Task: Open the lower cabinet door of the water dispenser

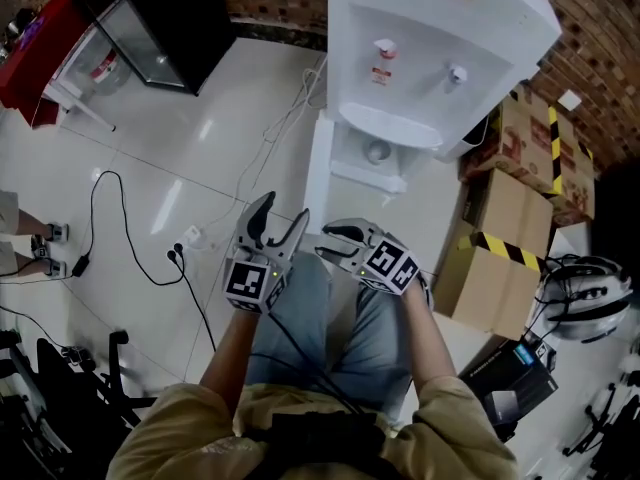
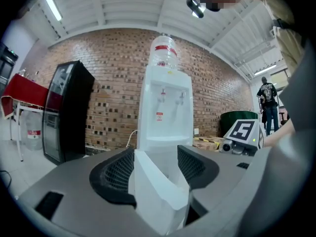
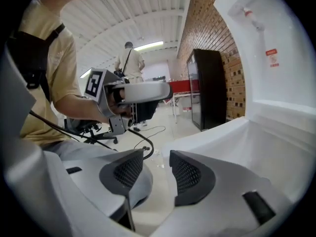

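- Two handheld grippers are held out in front of a kneeling person in jeans, both close to a white water dispenser (image 1: 430,58) that stands on a pale tiled floor (image 1: 200,138) against a brick wall.
- The lower cabinet door (image 1: 318,163) stands swung open. In the head view it is a narrow white panel sticking out from the dispenser's left side toward the person, with the open cabinet beside it.
- The left gripper (image 1: 284,208) points at the door's near edge. Its fingers (image 2: 116,174) are spread apart, and in the left gripper view the white door panel fills the gap between them.
- From the head view the door's edge lies just beyond the fingertip nearest the right gripper, and pale floor shows between the fingers, so they do not clamp the door.
- The right gripper (image 1: 322,242) sits just beside the left one and points across toward it, below the door's near edge.
- Its fingers (image 3: 190,177) are partly apart with only floor showing between them. A white surface of the dispenser runs close along the right side of that view.
- A clear water bottle (image 2: 163,51) sits on top of the dispenser.
- Cardboard boxes (image 1: 510,218) with yellow and black tape stand to the dispenser's right, and a black glass-fronted fridge (image 1: 160,28) stands well apart at the left.
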Demonstrator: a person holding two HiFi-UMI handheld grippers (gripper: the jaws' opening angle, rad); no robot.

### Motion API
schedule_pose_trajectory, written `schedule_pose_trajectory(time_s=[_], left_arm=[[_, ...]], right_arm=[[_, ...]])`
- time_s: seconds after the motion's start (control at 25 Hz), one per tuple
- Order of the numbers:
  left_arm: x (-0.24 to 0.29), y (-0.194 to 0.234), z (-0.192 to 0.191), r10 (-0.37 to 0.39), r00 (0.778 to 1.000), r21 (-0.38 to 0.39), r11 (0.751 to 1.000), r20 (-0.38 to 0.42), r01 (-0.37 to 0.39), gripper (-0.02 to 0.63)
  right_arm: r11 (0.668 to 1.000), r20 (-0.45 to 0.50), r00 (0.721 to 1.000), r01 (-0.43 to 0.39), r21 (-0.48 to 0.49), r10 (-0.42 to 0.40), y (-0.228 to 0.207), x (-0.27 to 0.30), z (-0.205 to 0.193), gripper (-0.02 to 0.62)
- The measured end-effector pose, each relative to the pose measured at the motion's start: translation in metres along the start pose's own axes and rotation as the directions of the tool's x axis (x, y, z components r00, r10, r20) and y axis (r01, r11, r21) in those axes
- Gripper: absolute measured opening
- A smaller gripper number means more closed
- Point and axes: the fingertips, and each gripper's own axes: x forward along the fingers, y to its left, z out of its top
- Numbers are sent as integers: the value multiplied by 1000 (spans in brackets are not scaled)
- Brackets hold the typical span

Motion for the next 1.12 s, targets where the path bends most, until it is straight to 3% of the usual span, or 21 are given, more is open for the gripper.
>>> schedule_pose_trajectory(time_s=[0.08, 0.12, 0.16, 0.2, 0.24, 0.32, 0.44, 0.48, 0.56, 0.64, 0.8, 0.92, 1.12], left_arm=[[5, -5, 2, -5, 1000, 11, 1000, -22, 5, 272], [7, -8, 4, -6, 1000, 18, 1000, -25, 7, 282], [10, -10, 7, -7, 1000, 24, 1000, -19, 8, 281], [13, -12, 9, -7, 1000, 29, 1000, -9, 7, 283], [15, -14, 12, -5, 1000, 34, 999, 2, 5, 285], [20, -18, 19, -2, 1000, 48, 999, 21, 1, 285], [24, -30, 29, -3, 999, 47, 999, 46, 1, 310], [25, -33, 32, 5, 999, 36, 999, 54, -7, 319], [28, -39, 38, 6, 998, 33, 999, 65, -9, 334], [32, -43, 44, -5, 998, 59, 998, 64, 1, 343], [15, -48, 103, 28, 999, 27, 999, 38, -29, 356], [-5, -52, 159, 14, 1000, 68, 998, 23, -16, 356], [-49, -58, 279, 6, 1000, 19, 1000, -15, -6, 356]], right_arm=[[997, 103, 992, 73, 38, -77, -10, -23, 18, 266], [989, 169, 975, 136, 63, -145, -19, -38, 28, 311], [973, 234, 945, 211, 94, -228, -30, -55, 38, 408], [947, 290, 902, 296, 129, -321, -42, -74, 48, 471], [909, 337, 844, 383, 166, -418, -53, -95, 57, 473], [807, 402, 702, 538, 242, -588, -70, -139, 70, 479], [645, 425, 502, 688, 332, -753, -80, -195, 75, 477], [601, 419, 454, 720, 348, -786, -81, -208, 74, 477], [538, 400, 393, 760, 366, -828, -82, -227, 71, 476], [513, 381, 376, 773, 373, -845, -81, -239, 73, 474], [515, 313, 419, 776, 363, -852, -64, -254, 106, 474], [525, 287, 444, 775, 353, -849, -46, -271, 165, 474], [523, 294, 439, 777, 350, -849, -5, -317, 301, 471]])
